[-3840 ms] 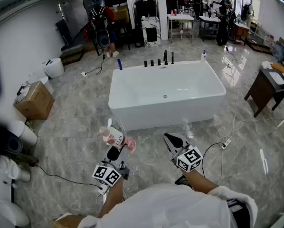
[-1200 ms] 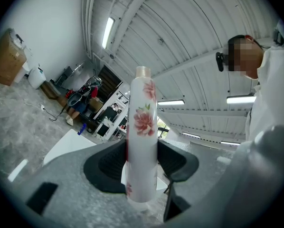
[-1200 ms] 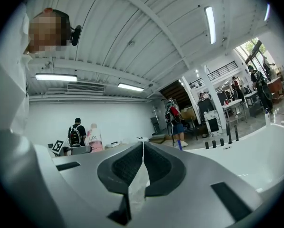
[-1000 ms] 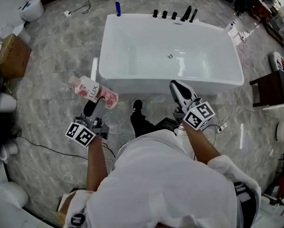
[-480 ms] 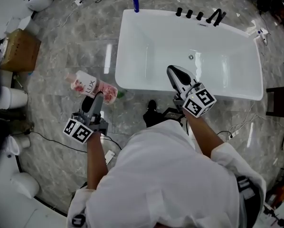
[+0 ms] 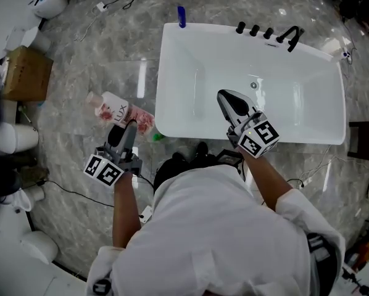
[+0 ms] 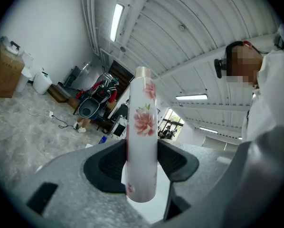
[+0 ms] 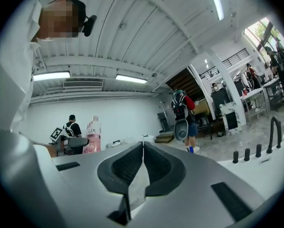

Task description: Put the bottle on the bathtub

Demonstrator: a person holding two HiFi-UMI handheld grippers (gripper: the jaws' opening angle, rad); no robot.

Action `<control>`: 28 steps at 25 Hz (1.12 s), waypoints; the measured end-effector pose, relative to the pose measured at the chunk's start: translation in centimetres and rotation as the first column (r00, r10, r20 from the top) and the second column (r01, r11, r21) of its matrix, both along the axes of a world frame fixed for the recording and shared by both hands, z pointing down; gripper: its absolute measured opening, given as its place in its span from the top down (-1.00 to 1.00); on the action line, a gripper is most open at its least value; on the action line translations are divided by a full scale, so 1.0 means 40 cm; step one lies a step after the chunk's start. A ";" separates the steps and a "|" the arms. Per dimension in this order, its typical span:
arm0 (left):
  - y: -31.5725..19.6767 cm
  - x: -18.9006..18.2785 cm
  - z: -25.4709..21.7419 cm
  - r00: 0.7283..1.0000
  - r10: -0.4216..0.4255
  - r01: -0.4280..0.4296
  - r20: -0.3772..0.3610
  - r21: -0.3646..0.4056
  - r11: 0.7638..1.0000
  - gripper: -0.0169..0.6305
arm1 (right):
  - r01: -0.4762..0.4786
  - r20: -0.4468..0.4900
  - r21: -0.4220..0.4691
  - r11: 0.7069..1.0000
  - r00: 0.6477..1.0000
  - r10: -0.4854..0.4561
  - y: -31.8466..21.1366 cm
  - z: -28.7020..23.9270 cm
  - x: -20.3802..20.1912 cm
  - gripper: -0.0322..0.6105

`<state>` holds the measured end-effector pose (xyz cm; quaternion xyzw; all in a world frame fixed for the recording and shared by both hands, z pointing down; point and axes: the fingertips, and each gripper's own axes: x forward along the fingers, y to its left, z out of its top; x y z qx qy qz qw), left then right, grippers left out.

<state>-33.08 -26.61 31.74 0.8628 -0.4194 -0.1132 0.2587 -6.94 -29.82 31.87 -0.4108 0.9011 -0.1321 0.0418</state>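
Note:
My left gripper (image 6: 128,128) is shut on a white bottle with pink flowers (image 6: 119,111), held over the floor left of the white bathtub (image 6: 172,127). In the left gripper view the bottle (image 7: 142,132) stands upright between the pads, its cap at the top. My right gripper (image 6: 226,99) is shut with nothing in it and hangs over the tub's near rim. In the right gripper view the two pads (image 8: 143,167) meet, and the bottle (image 8: 92,136) shows far off at the left.
Black taps (image 6: 268,33) and a blue bottle (image 6: 182,16) stand on the tub's far rim. A cardboard box (image 6: 25,73) and white containers lie at the left on the marble floor. Cables run across the floor. People stand in the background (image 8: 184,115).
The person has walked up to the tub. Both grippers now sit closer to its near rim, the right one over the basin edge; the left still holds the bottle.

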 end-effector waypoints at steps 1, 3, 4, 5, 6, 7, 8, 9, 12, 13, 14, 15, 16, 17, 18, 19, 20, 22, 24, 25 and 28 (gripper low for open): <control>-0.031 0.009 0.010 1.000 0.014 -0.014 0.019 -0.004 1.000 0.31 | -0.015 -0.014 0.008 1.000 1.000 0.016 -0.020 0.000 0.006 0.85; -0.097 0.030 0.037 0.998 0.050 -0.049 0.042 -0.011 0.999 0.31 | -0.063 -0.025 0.007 0.998 0.998 0.063 -0.059 0.011 0.023 0.85; -0.131 0.043 0.051 0.996 0.073 -0.072 0.043 -0.013 0.997 0.31 | -0.091 -0.026 0.003 0.996 0.996 0.091 -0.079 0.018 0.032 0.85; -0.167 0.059 0.066 0.994 0.100 -0.099 0.041 -0.014 0.995 0.31 | -0.119 -0.029 0.001 0.993 0.992 0.119 -0.097 0.025 0.042 0.85; -0.204 0.078 0.081 0.991 0.131 -0.130 0.040 -0.012 0.991 0.31 | -0.149 -0.035 0.001 0.989 0.988 0.149 -0.115 0.031 0.052 0.85; -0.241 0.097 0.096 0.985 0.165 -0.165 0.045 -0.008 0.986 0.31 | -0.181 -0.043 0.002 0.984 0.983 0.180 -0.132 0.038 0.064 0.85; -0.277 0.117 0.113 0.978 0.200 -0.201 0.056 -0.001 0.980 0.31 | -0.214 -0.050 0.002 0.977 0.976 0.214 -0.148 0.046 0.076 0.85; -0.311 0.136 0.129 0.970 0.233 -0.234 0.071 0.008 0.972 0.31 | -0.248 -0.056 0.003 0.969 0.967 0.248 -0.161 0.054 0.087 0.85; -0.405 0.187 0.165 0.945 0.307 -0.313 0.112 0.037 0.949 0.31 | -0.320 -0.089 0.022 0.947 0.943 0.321 -0.196 0.072 0.097 0.85; -0.432 0.202 0.175 0.937 0.325 -0.333 0.131 0.048 0.942 0.31 | -0.333 -0.104 0.027 0.942 0.937 0.334 -0.206 0.079 0.094 0.85; -0.457 0.216 0.186 0.929 0.339 -0.350 0.152 0.058 0.935 0.31 | -0.343 -0.119 0.032 0.939 0.931 0.345 -0.217 0.087 0.091 0.85; -0.480 0.231 0.198 0.922 0.348 -0.363 0.171 0.066 0.929 0.31 | -0.352 -0.135 0.035 0.935 0.926 0.354 -0.228 0.097 0.087 0.85; -0.504 0.246 0.210 0.917 0.353 -0.371 0.185 0.072 0.926 0.31 | -0.361 -0.148 0.038 0.932 0.920 0.362 -0.240 0.107 0.085 0.85; -0.529 0.263 0.223 0.915 0.355 -0.375 0.193 0.078 0.924 0.31 | -0.372 -0.158 0.040 0.928 0.914 0.373 -0.253 0.118 0.084 0.85; -0.553 0.281 0.236 0.914 0.354 -0.376 0.198 0.086 0.923 0.31 | -0.384 -0.166 0.042 0.922 0.908 0.386 -0.269 0.131 0.087 0.85; -0.578 0.300 0.249 0.914 0.351 -0.375 0.202 0.094 0.922 0.31 | -0.398 -0.174 0.045 0.916 0.900 0.400 -0.285 0.145 0.092 0.85; -0.600 0.319 0.261 0.915 0.345 -0.371 0.208 0.104 0.923 0.31 | -0.411 -0.180 0.048 0.910 0.893 0.413 -0.304 0.160 0.098 0.85; -0.639 0.347 0.285 0.917 0.323 -0.358 0.232 0.125 0.925 0.31 | -0.419 -0.183 0.047 0.907 0.889 0.420 -0.348 0.196 0.108 0.85; -0.677 0.363 0.311 0.917 0.290 -0.338 0.274 0.149 0.929 0.31 | -0.410 -0.173 0.044 0.911 0.895 0.411 -0.403 0.239 0.114 0.85; -0.696 0.377 0.326 0.916 0.273 -0.330 0.295 0.162 0.930 0.31 | -0.409 -0.167 0.044 0.911 0.897 0.410 -0.430 0.261 0.123 0.85; -0.743 0.442 0.380 0.912 0.233 -0.309 0.339 0.192 0.931 0.31 | -0.418 -0.158 0.044 0.907 0.894 0.419 -0.497 0.319 0.175 0.85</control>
